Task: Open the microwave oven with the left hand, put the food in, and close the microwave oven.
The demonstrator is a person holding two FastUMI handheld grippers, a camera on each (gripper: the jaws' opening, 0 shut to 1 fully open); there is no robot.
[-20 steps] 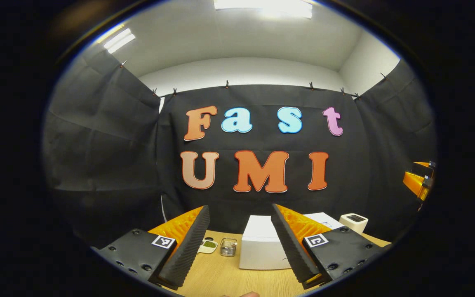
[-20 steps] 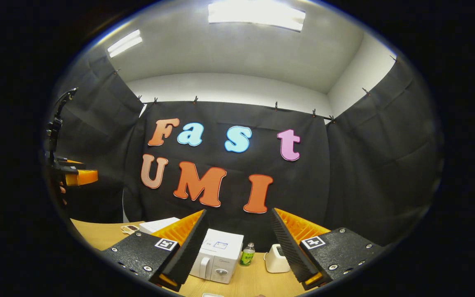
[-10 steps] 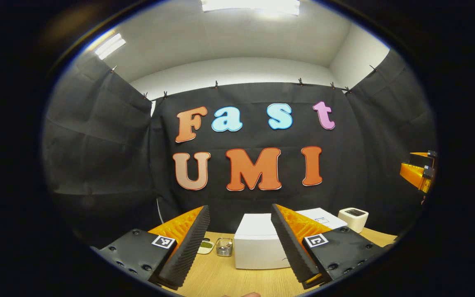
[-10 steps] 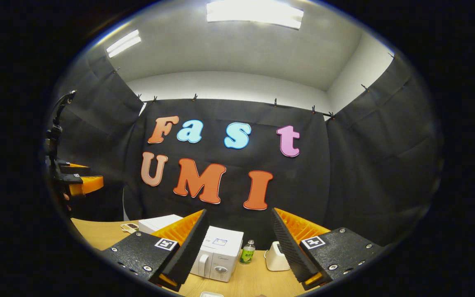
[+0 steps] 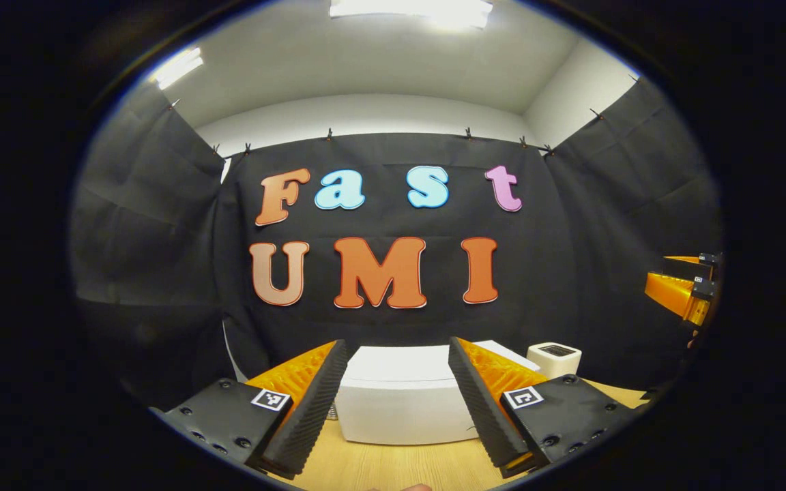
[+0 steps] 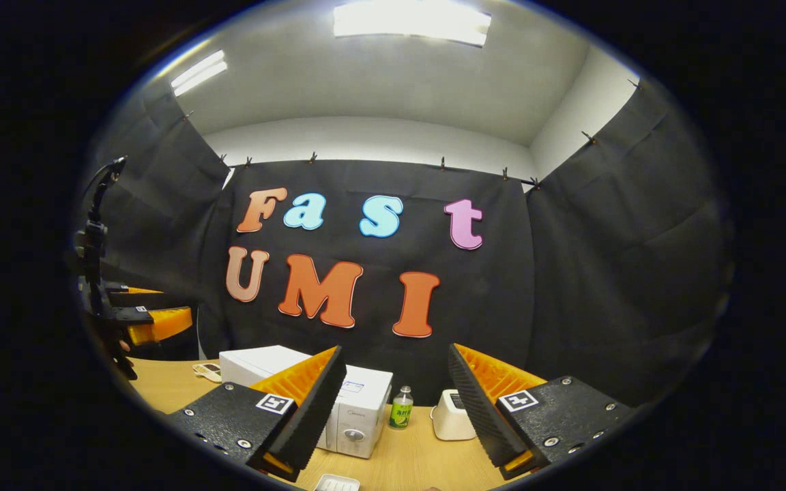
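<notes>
The left gripper [image 5: 396, 402] is held wide open and empty, facing the closed microwave [image 5: 403, 399]. The right gripper [image 6: 396, 409] is likewise wide open and empty above the table [image 6: 420, 464].

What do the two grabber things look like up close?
Both the left gripper and right gripper have two wedge-shaped fingers with ribbed inner faces, on black screwed blocks, each with a square black-and-white marker.
</notes>
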